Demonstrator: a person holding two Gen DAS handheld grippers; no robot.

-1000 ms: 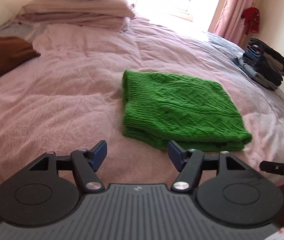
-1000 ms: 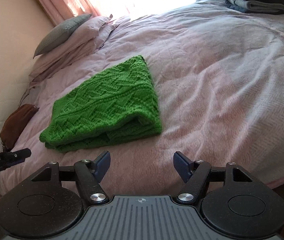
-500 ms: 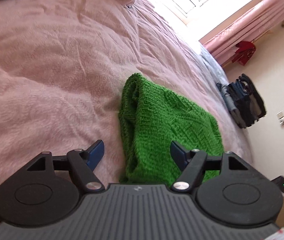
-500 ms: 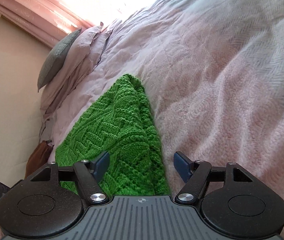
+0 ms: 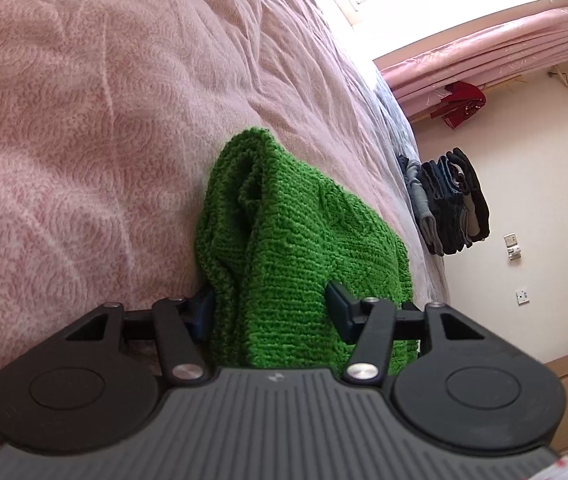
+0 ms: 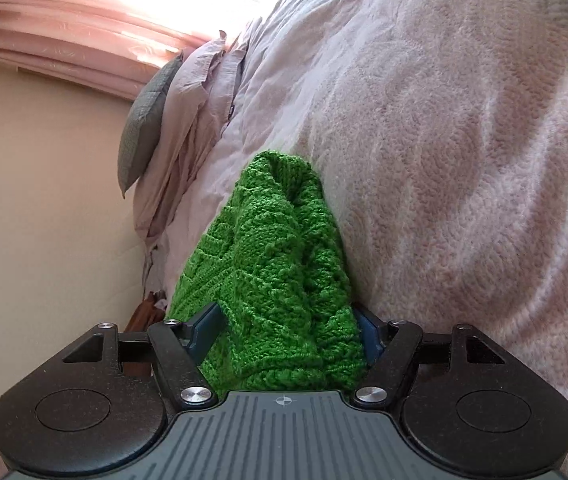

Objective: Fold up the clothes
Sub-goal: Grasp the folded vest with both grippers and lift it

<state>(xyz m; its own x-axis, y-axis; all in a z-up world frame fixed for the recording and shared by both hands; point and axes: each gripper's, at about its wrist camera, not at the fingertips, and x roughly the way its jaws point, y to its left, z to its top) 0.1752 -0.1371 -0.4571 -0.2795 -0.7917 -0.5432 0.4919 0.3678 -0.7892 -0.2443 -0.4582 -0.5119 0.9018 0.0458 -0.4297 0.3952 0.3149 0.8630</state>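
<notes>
A folded green knit sweater lies on the pink bedspread. My left gripper is rolled on its side and straddles one edge of the sweater, with one blue finger between sweater and bed and the other on top. The jaws stand wide, not pressing the knit. In the right wrist view the sweater fills the gap of my right gripper, which straddles the opposite edge the same way and is open. The sweater's near end is hidden behind both gripper bodies.
A stack of folded dark clothes sits at the bed's far edge. A grey cushion on pink pillows lies at the head end, beside a brown item. Pink bedspread stretches all around. A red garment hangs by the curtain.
Both grippers have rolled sideways and pushed forward onto the sweater's two side edges, so the knit now sits between their fingers. The left jaws have narrowed slightly.
</notes>
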